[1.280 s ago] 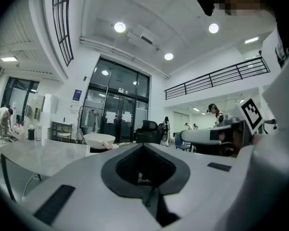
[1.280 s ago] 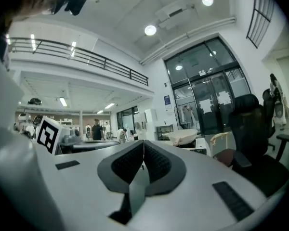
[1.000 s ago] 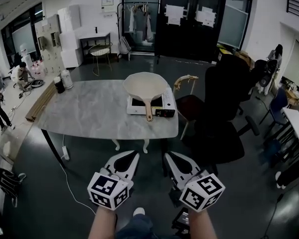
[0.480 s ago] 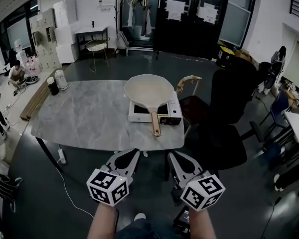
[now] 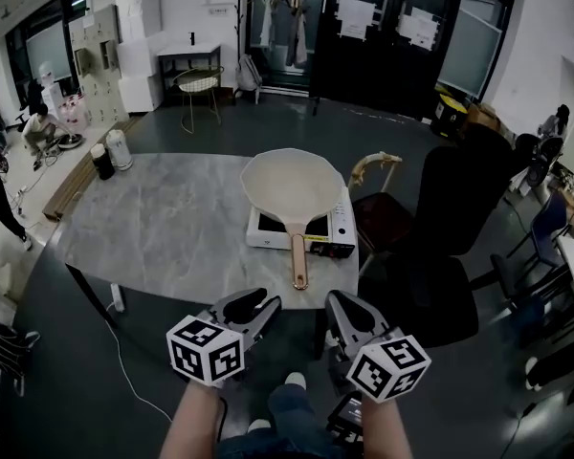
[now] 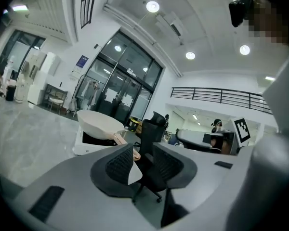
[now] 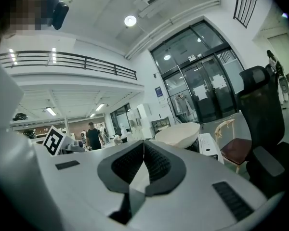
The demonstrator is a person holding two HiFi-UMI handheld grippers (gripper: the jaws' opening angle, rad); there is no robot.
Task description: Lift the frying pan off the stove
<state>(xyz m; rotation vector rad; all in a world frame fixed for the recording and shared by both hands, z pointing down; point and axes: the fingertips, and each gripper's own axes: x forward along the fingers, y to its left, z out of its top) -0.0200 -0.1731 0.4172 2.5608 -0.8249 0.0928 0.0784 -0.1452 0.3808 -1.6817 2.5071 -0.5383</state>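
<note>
A cream frying pan [image 5: 292, 186] sits on a white portable stove [image 5: 335, 229] at the right side of the marble table [image 5: 153, 228]. Its wooden handle [image 5: 298, 261] points toward me past the stove's front. Both grippers hang below the table's near edge, well short of the handle. My left gripper [image 5: 253, 306] has its jaws opening, with nothing between them. My right gripper [image 5: 342, 304] is shut and empty. The left gripper view shows the pan [image 6: 98, 124] ahead to the left of the left gripper [image 6: 143, 150]. The right gripper view shows the pan [image 7: 178, 134] beyond the right gripper [image 7: 144, 146].
A black office chair [image 5: 450, 218] stands right of the table, with a wooden chair [image 5: 378, 165] behind the stove. A white kettle [image 5: 121, 149] and a dark cup [image 5: 100, 161] stand at the table's far left corner. A cable [image 5: 124, 361] trails on the floor.
The table and pan have come nearer in the head view. My left gripper's jaws have parted; the right one stays shut.
</note>
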